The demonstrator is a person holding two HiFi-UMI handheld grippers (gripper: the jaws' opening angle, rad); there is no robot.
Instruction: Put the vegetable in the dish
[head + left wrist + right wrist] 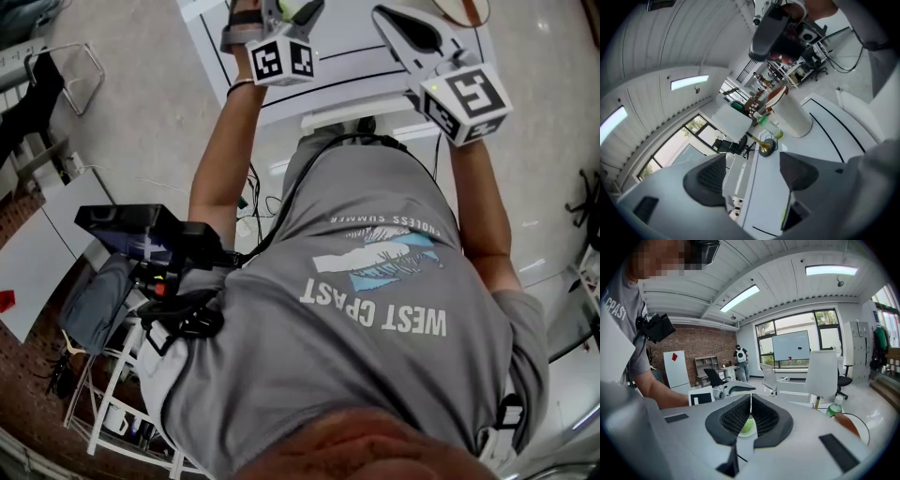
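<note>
My left gripper (752, 173) is open with nothing between its jaws; it is rolled sideways and raised at the top of the head view (278, 17). A pale green vegetable (296, 7) shows just past it at the frame's edge. My right gripper (750, 416) has its pads pressed together. A round green thing (747, 426) shows in the gap below them; whether it is pinched I cannot tell. The reddish-brown dish (851, 425) lies to the right of that gripper, beside a green bottle (834, 408). In the head view the right gripper (405, 23) is left of the dish (466, 9).
The white table (347, 66) has black lines on it. A white lamp shade (794, 115) on a brass stand (764, 146) rises near the bottle (768, 124). A camera rig (141, 239) and a white rack (122, 412) stand at the person's left.
</note>
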